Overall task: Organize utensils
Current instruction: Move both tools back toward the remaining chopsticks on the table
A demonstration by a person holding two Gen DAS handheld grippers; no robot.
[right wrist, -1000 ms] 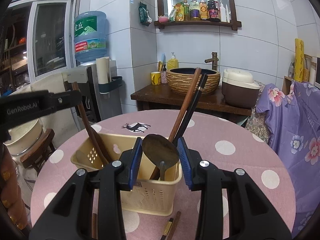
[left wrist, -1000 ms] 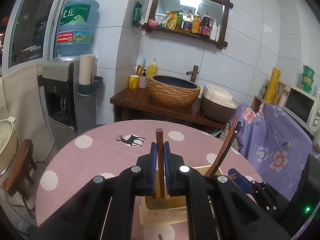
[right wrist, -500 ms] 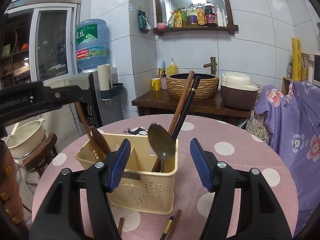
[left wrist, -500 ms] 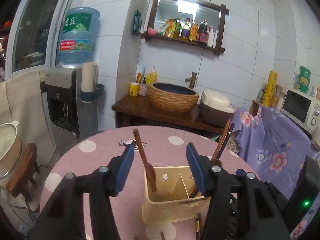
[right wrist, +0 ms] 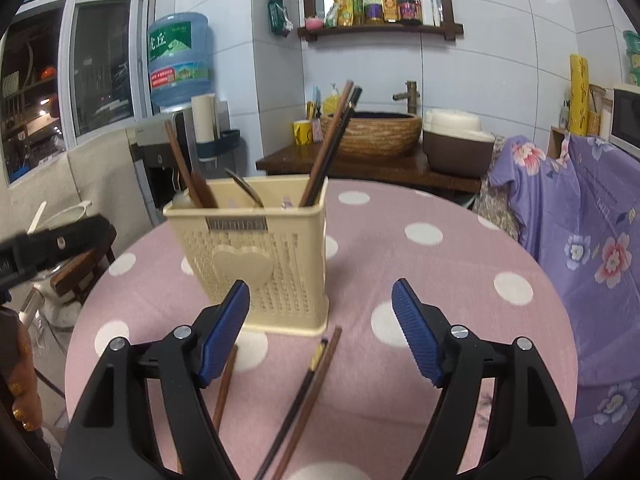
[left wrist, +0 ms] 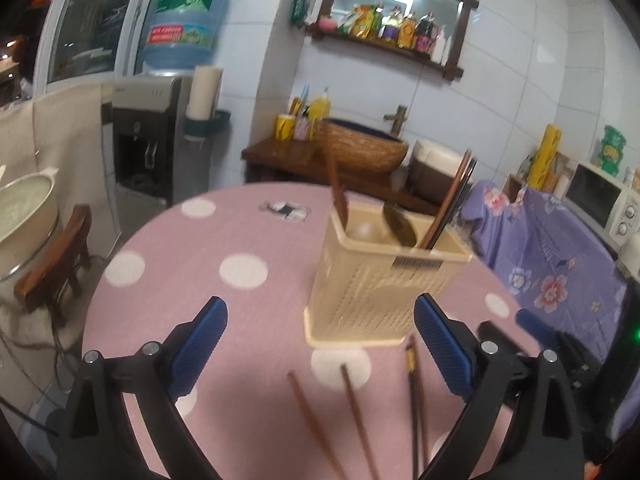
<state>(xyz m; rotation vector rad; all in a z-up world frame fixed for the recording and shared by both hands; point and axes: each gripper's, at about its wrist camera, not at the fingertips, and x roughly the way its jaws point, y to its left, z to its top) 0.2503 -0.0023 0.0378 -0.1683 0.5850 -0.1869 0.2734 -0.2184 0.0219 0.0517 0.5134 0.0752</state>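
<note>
A cream plastic utensil holder (left wrist: 372, 276) (right wrist: 256, 256) stands on the pink dotted table (left wrist: 192, 280) (right wrist: 432, 280). It holds a wooden spoon (left wrist: 338, 196) (right wrist: 188, 176), a metal spoon (left wrist: 400, 224) (right wrist: 244, 188) and a pair of chopsticks (left wrist: 452, 204) (right wrist: 332, 148). Loose chopsticks (left wrist: 356, 412) (right wrist: 308, 392) lie on the table in front of it. My left gripper (left wrist: 320, 348) is open and empty, in front of the holder. My right gripper (right wrist: 320, 332) is open and empty above the loose chopsticks.
A water dispenser (left wrist: 160, 128) stands behind the table at left. A wooden counter (right wrist: 360, 164) with a woven basin and a rice cooker is behind. A purple flowered cloth (right wrist: 580, 240) covers furniture at right. A wooden stool (left wrist: 60, 256) stands at left.
Both grippers opened and let go of their spoons, which now stand in the holder. Both grippers pulled back and down from the holder; loose chopsticks now show in front.
</note>
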